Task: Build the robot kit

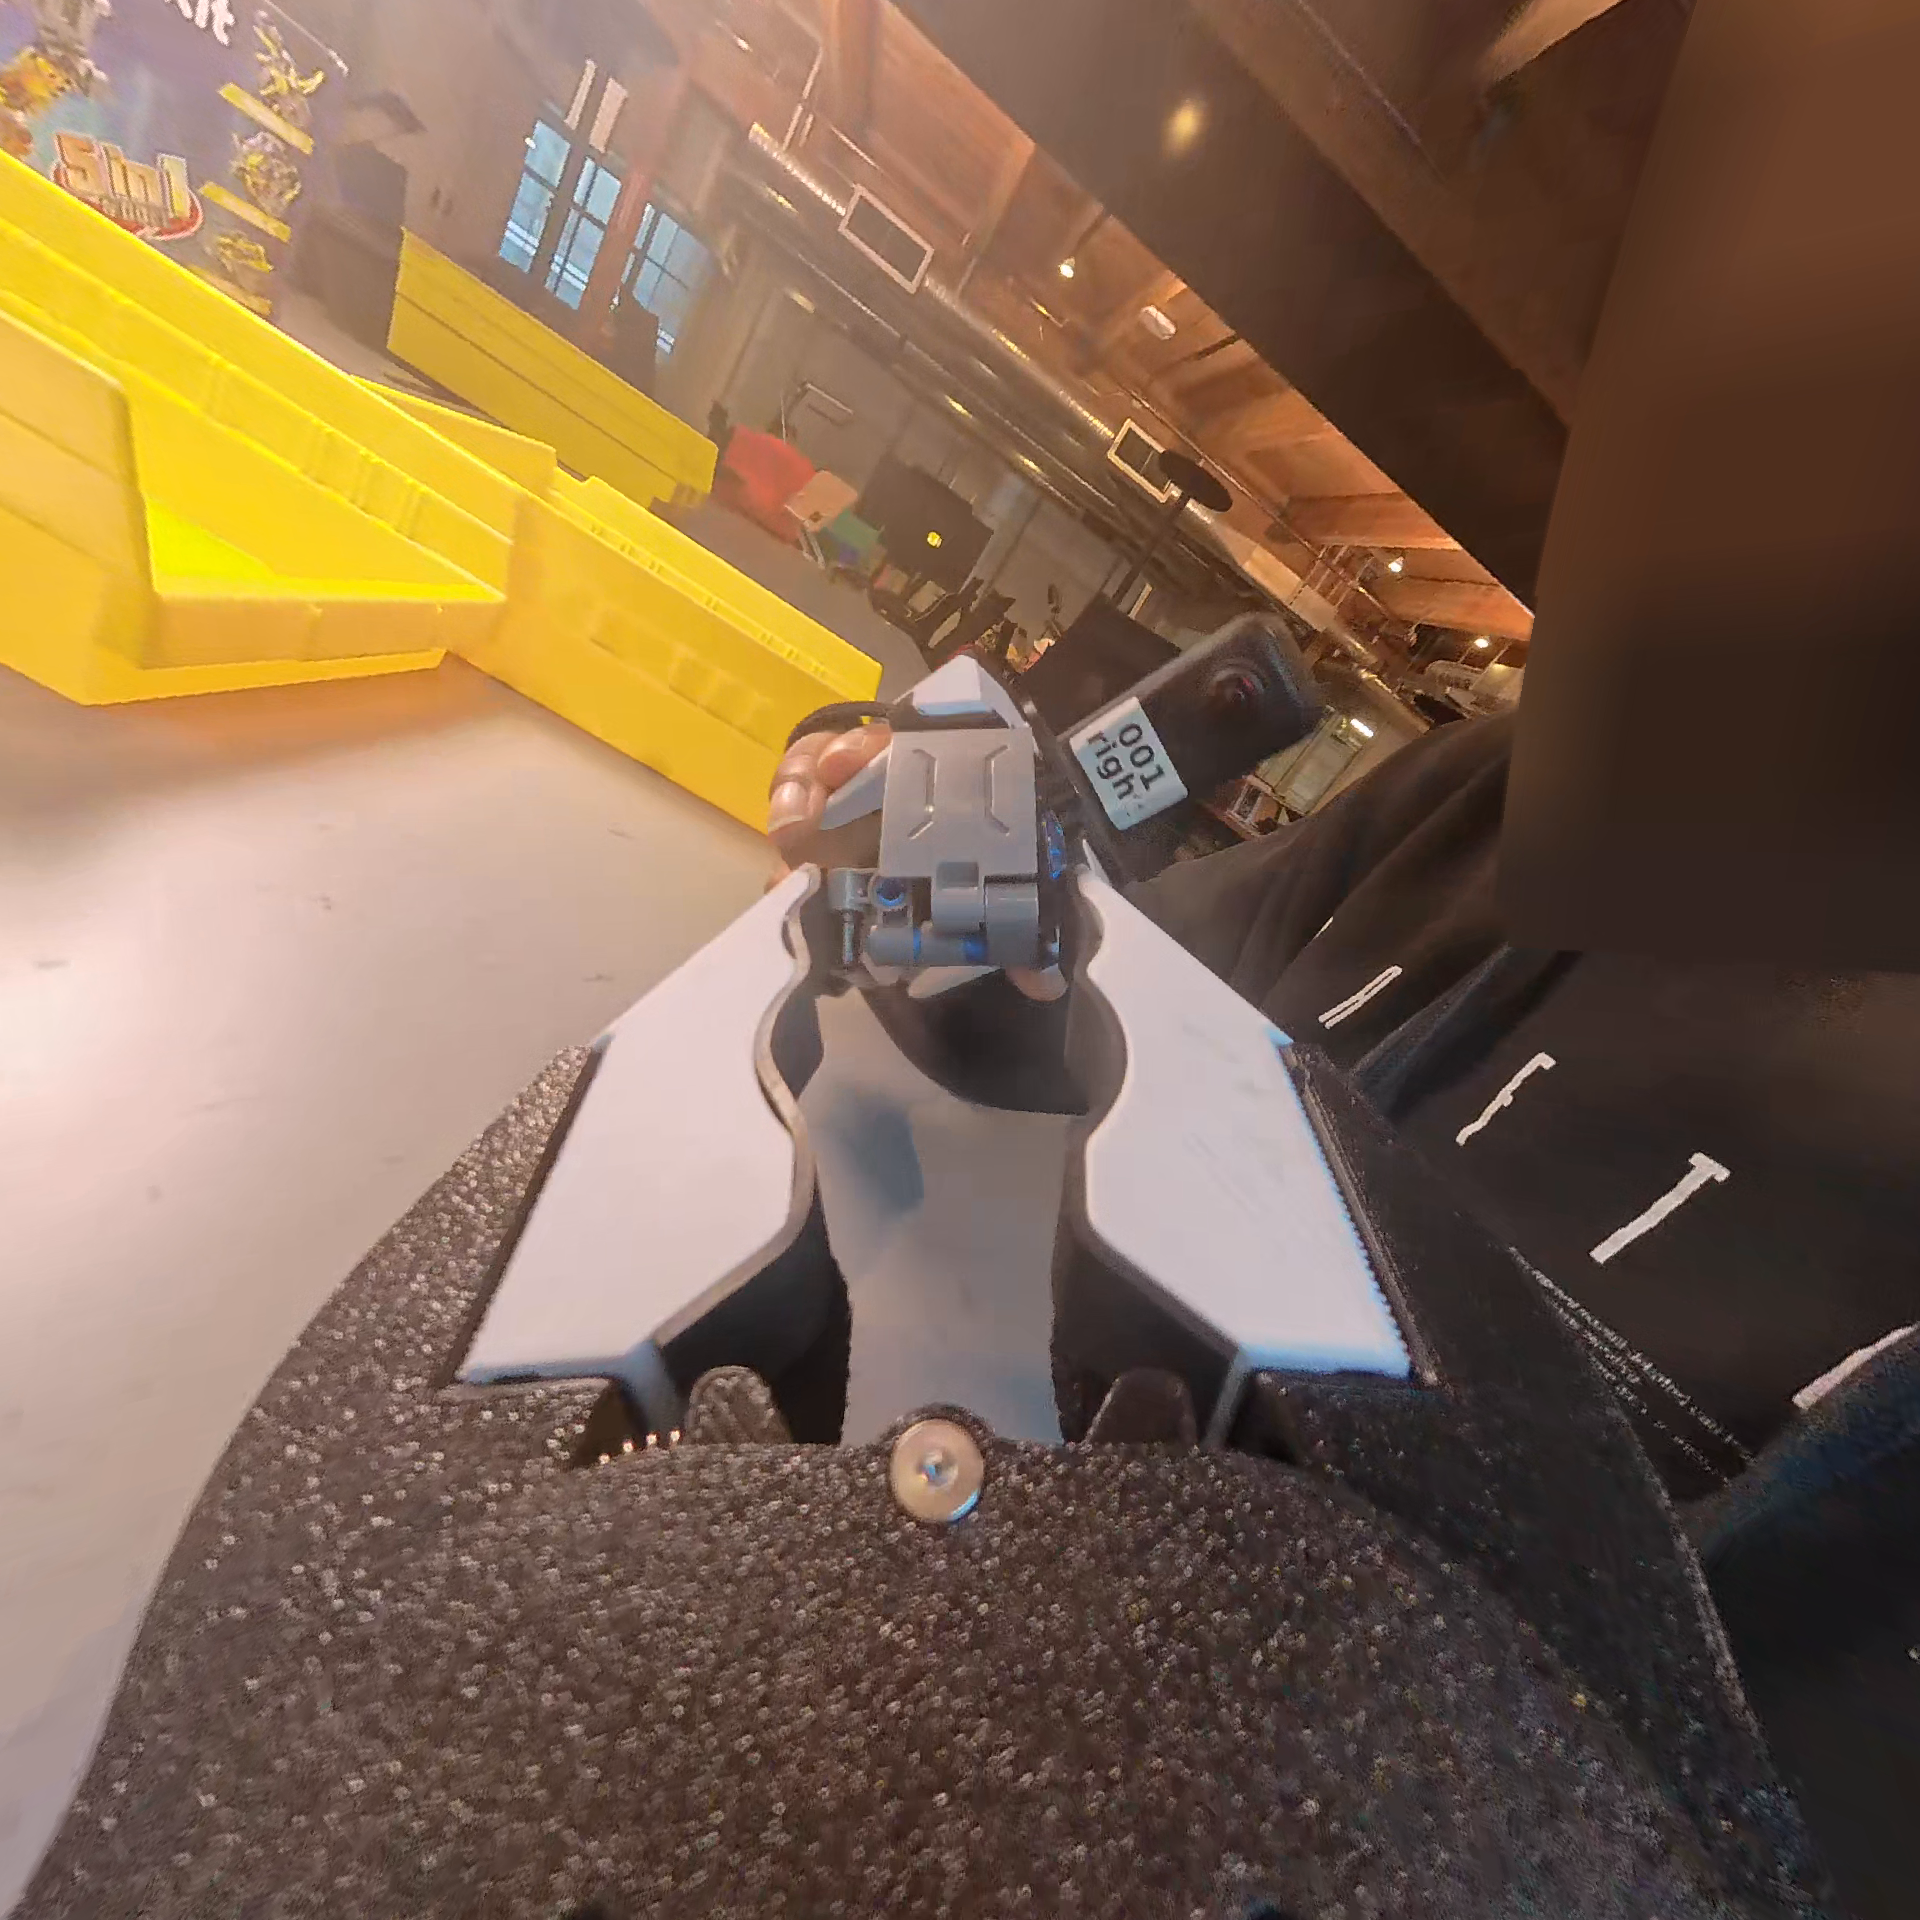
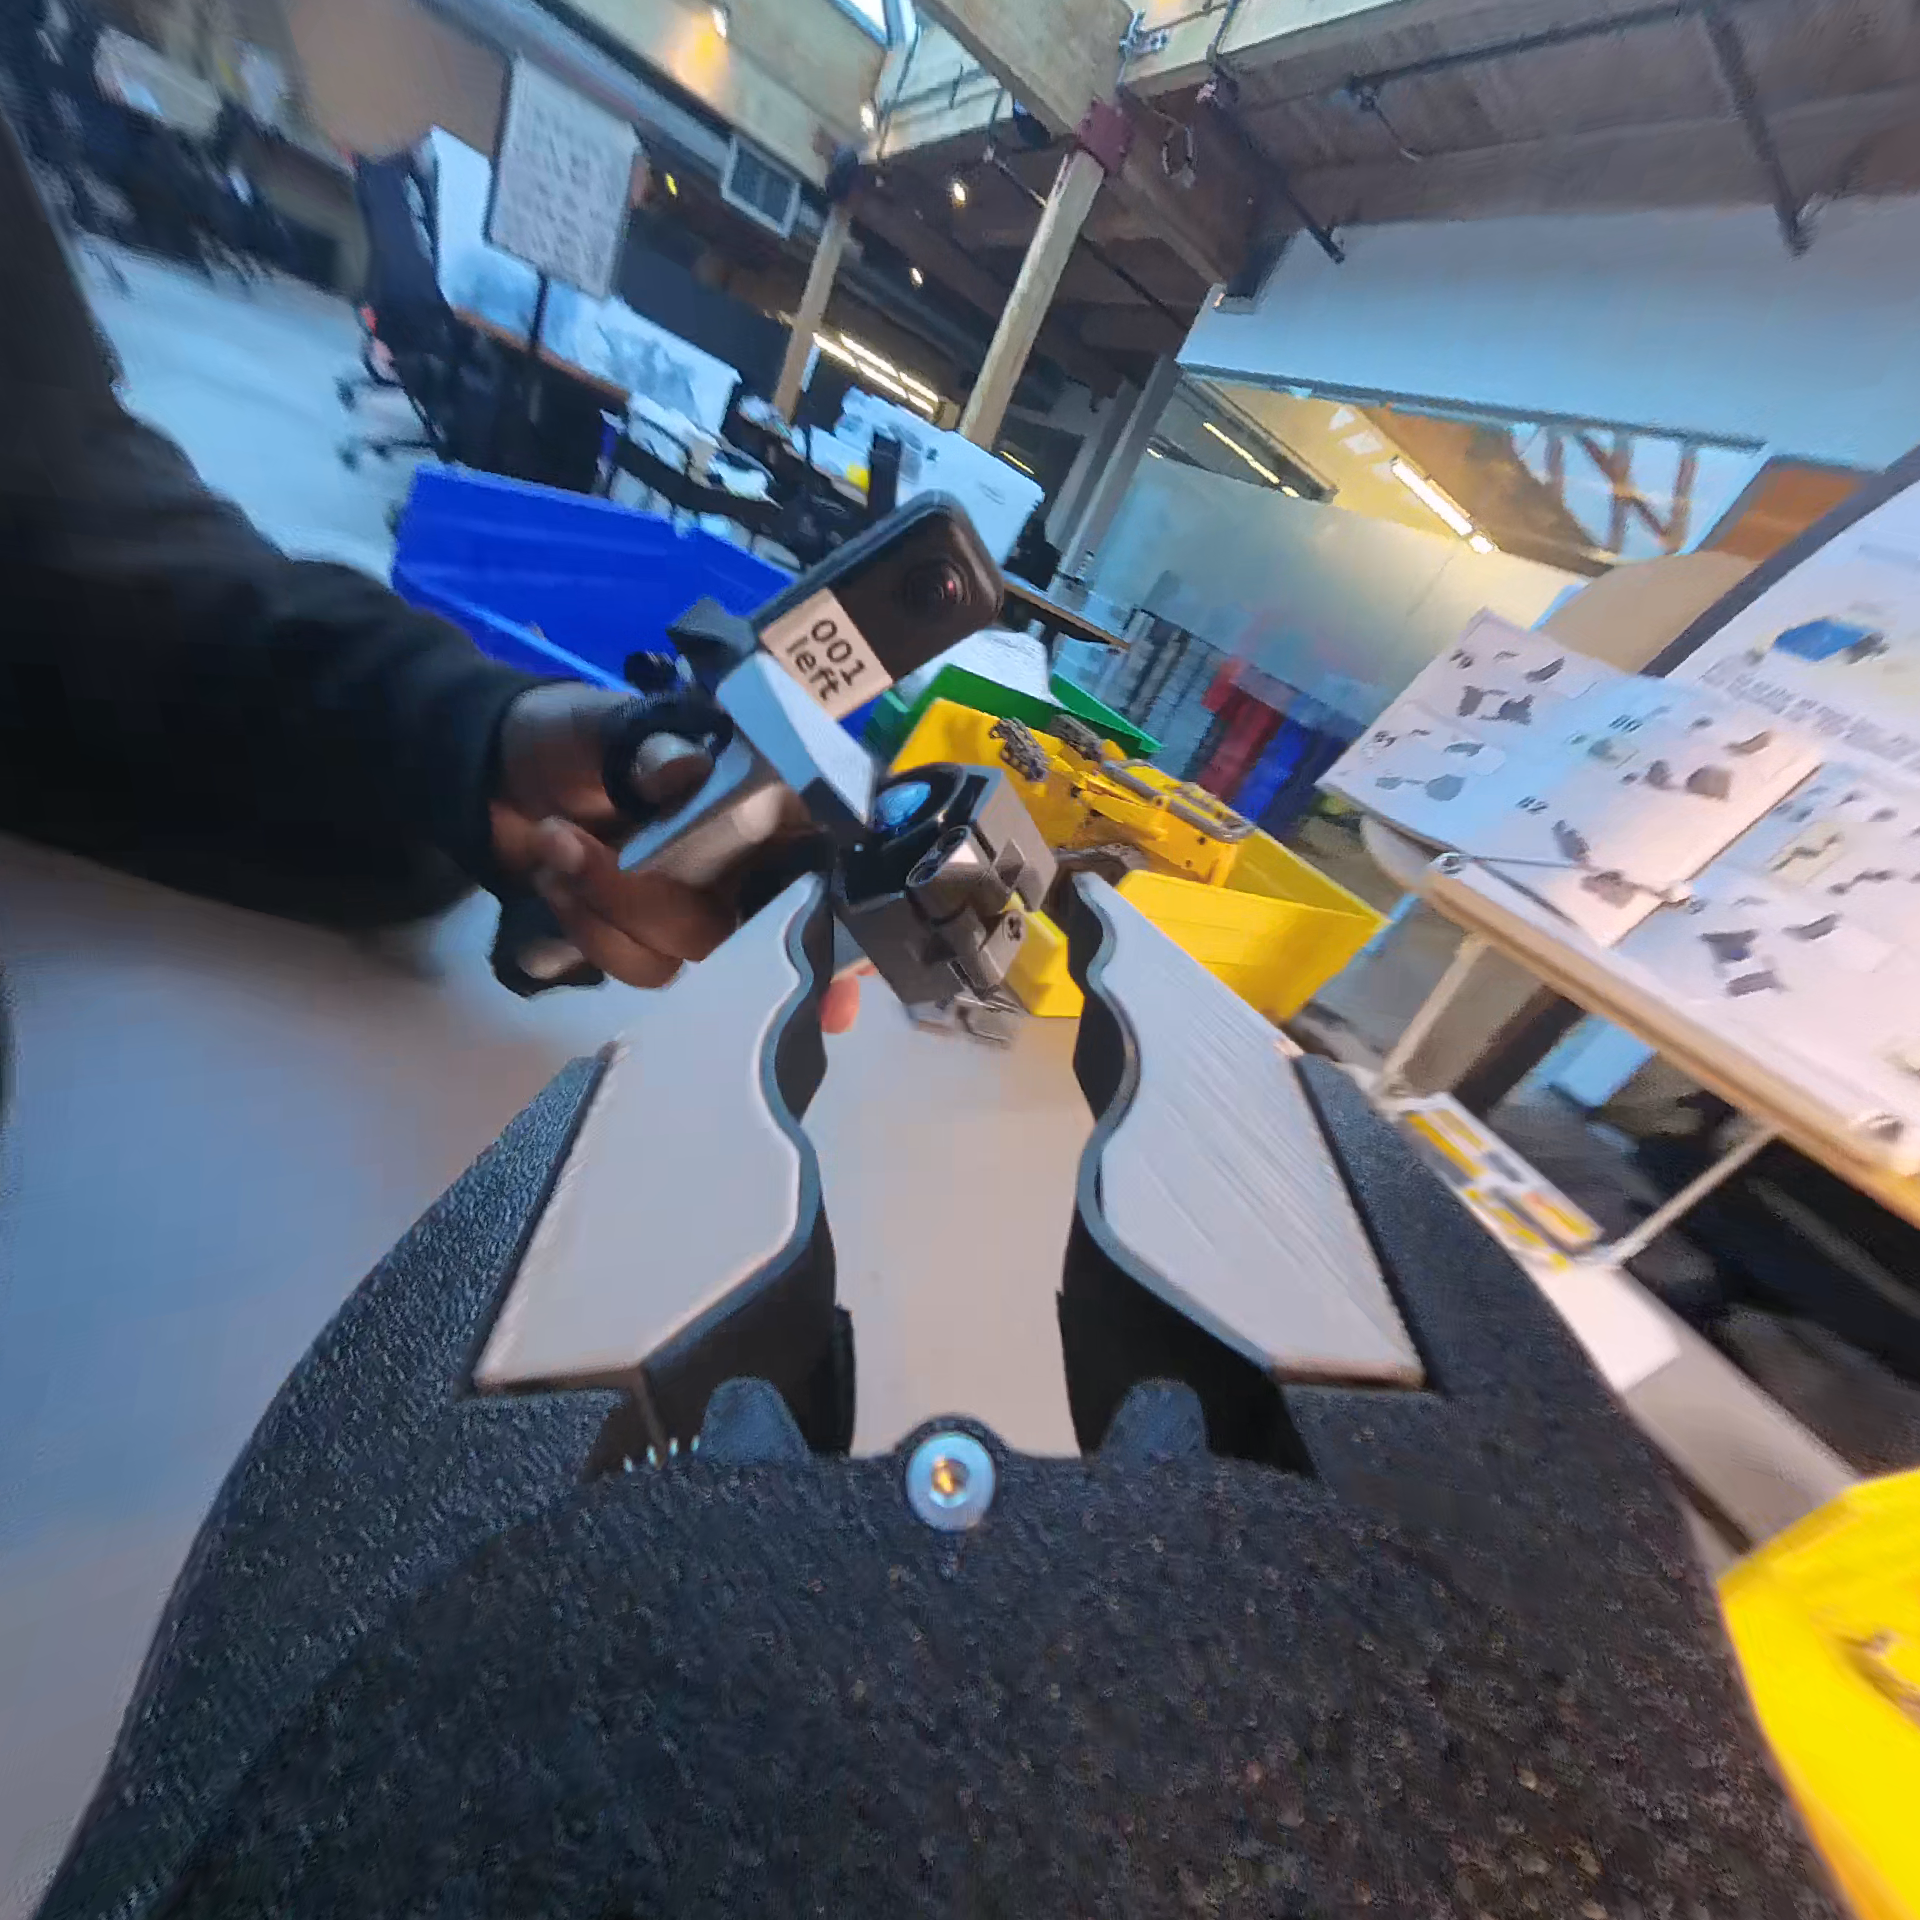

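Left wrist view has the left tongs [image 1: 945, 888] clamped on a little grey brick assembly [image 1: 951, 821], tips pressed to both its sides and held up off the desk [image 1: 312, 935], with yellow trays [image 1: 623, 623] at 10 o'clock. Right wrist view puts the same clump between the right tongs [image 2: 948, 888] too, but there's a sliver of gap at its 3 o'clock side, so I can't tell if they're gripping. Looks like just a handful of joined pieces to me, with picture sheets [image 2: 1558, 769] propped at 3 o'clock.
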The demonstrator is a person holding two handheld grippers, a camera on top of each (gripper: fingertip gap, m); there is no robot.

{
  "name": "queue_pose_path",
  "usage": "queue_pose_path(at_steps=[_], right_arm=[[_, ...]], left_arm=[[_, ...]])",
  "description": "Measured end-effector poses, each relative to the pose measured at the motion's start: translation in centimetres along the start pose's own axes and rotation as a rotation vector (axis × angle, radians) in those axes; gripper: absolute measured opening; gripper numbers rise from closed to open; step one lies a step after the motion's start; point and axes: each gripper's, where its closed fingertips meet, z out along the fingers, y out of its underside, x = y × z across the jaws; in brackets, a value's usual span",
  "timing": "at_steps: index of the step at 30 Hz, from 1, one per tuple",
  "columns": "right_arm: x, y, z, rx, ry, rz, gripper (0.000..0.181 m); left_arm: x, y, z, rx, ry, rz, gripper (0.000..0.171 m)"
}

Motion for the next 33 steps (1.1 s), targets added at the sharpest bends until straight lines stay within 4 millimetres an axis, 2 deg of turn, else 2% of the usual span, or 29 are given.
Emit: queue_pose_path(at_steps=[6, 10, 13, 18, 25, 33], right_arm=[[-0.4, -1.6, -0.3, 0.090, -0.140, 0.353, 0.046], [-0.9, -2.2, -0.4, 0.111, -0.205, 0.477, 0.037], [-1.4, -2.3, -0.5, 0.105, -0.228, 0.488, 0.027], [-1.4, -3.0, -0.7, 0.131, -0.234, 0.502, 0.026], [-2.0, -3.3, -0.9, 0.106, -0.205, 0.325, 0.024], [-2.2, -3.5, -1.0, 0.122, -0.221, 0.336, 0.023]], left_arm=[[1.6, -0.3, -0.2, 0.049, 0.077, 0.183, 0.043], [2.5, -0.4, -0.2, 0.079, 0.125, 0.249, 0.042], [2.7, -0.6, -0.2, 0.096, 0.120, 0.317, 0.042], [3.0, -0.3, 0.0, 0.087, 0.110, 0.420, 0.043], [3.4, 0.2, -0.1, 0.059, 0.134, 0.443, 0.043], [3.7, 0.4, -0.1, 0.049, 0.136, 0.447, 0.044]])
